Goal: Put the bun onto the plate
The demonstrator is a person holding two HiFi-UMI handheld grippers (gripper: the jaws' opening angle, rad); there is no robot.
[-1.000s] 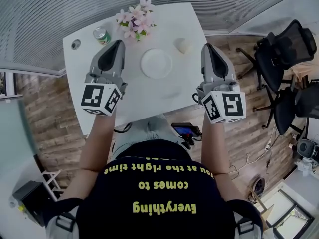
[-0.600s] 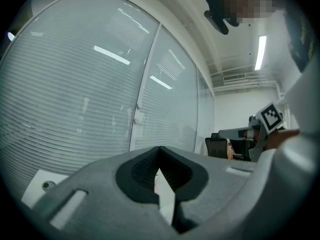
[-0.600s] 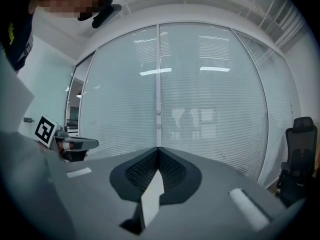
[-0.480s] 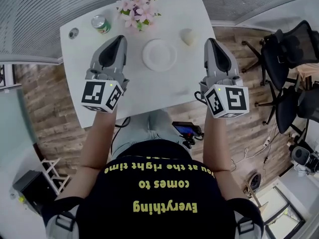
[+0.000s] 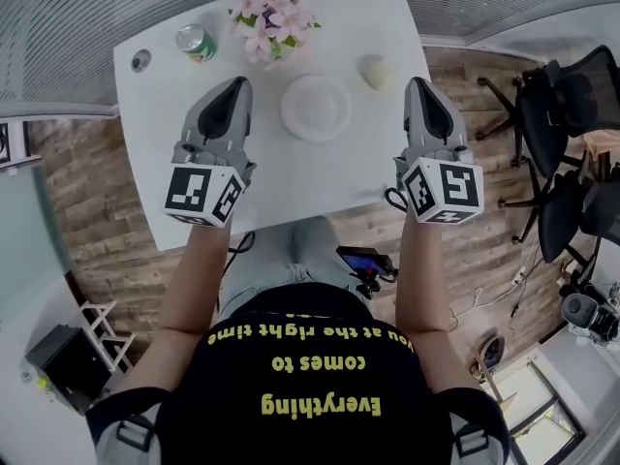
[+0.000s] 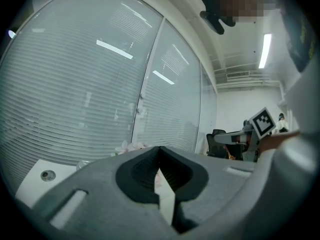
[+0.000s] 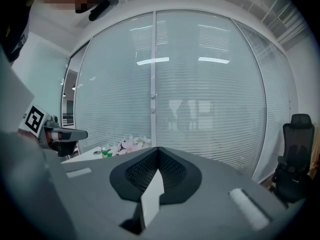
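Observation:
A pale bun (image 5: 376,72) lies on the white table (image 5: 320,177) near its far right edge, just right of an empty white plate (image 5: 316,108). My left gripper (image 5: 238,82) hovers over the table left of the plate, its jaws together with nothing between them. My right gripper (image 5: 418,83) hangs at the table's right edge, just right of and a little nearer than the bun, shut and empty. In the left gripper view the jaws (image 6: 159,149) meet at the tips. The right gripper view shows its jaws (image 7: 158,150) closed, facing the blinds.
A pink flower bunch (image 5: 274,13) and a green can (image 5: 196,43) stand at the table's far side, with a round grommet (image 5: 141,61) at the far left. Black office chairs (image 5: 572,95) stand to the right. A black device (image 5: 363,260) lies on the wooden floor.
Both grippers have sunk lower toward the table, the right one a little more. Their jaws stay together throughout.

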